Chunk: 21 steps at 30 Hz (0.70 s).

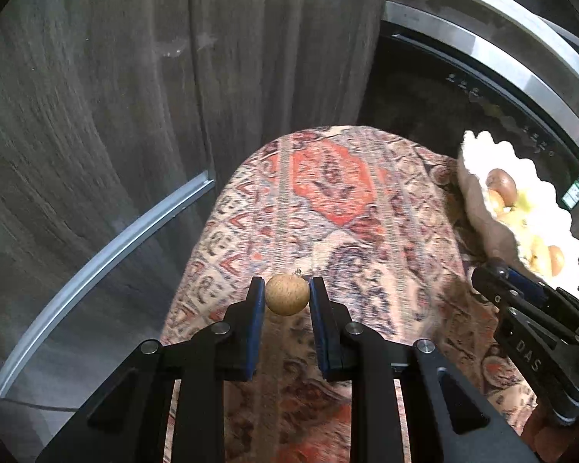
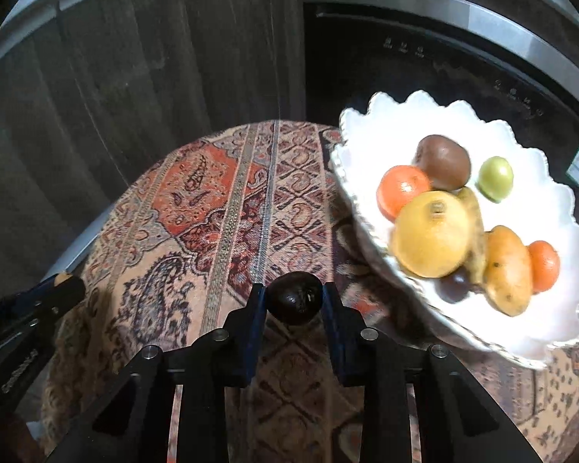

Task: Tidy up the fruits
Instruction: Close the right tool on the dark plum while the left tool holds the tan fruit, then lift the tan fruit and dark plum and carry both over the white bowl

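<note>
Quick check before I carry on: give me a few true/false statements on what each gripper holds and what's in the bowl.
1. The left gripper grips a small tan round fruit. True.
2. The right gripper is open and empty. False: it is shut on a dark fruit.
3. The white bowl holds several fruits. True.
4. The bowl is empty of green fruit. False: a small green fruit lies in it.
5. The bowl stands on bare wood. False: it stands on a patterned cloth.

Left gripper (image 1: 287, 301): black linkage arms, silver pivot screws, blue-lined jaws. Right gripper (image 2: 294, 303): identical build, white lettering.
</note>
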Tool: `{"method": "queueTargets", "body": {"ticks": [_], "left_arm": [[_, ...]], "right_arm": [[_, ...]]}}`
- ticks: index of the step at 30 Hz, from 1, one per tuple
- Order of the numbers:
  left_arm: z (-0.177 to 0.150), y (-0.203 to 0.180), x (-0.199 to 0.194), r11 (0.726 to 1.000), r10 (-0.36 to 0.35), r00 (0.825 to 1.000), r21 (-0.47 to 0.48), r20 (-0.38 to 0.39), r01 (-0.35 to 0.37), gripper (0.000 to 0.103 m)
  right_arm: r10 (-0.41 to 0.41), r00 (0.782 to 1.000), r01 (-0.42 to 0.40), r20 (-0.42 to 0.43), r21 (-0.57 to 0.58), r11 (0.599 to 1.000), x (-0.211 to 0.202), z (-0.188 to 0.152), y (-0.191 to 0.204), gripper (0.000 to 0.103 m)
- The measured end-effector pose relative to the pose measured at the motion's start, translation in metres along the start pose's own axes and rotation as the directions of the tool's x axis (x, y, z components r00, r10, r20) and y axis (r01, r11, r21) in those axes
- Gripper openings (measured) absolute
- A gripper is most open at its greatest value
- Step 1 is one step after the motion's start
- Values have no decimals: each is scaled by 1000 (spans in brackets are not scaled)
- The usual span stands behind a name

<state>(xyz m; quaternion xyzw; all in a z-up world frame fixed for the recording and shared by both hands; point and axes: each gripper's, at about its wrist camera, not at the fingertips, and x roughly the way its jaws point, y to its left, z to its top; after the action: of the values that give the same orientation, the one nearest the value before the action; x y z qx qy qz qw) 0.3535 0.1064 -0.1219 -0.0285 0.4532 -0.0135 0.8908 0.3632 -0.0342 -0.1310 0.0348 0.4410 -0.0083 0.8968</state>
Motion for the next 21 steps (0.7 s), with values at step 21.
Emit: {"method": "queueTargets", "body": {"ticks": [21], "left_arm": [[16, -137, -55, 978, -131, 991, 166, 33, 124, 24]], "right_arm": [[-86, 991, 74, 105, 112, 991, -103, -9, -121, 30]]}}
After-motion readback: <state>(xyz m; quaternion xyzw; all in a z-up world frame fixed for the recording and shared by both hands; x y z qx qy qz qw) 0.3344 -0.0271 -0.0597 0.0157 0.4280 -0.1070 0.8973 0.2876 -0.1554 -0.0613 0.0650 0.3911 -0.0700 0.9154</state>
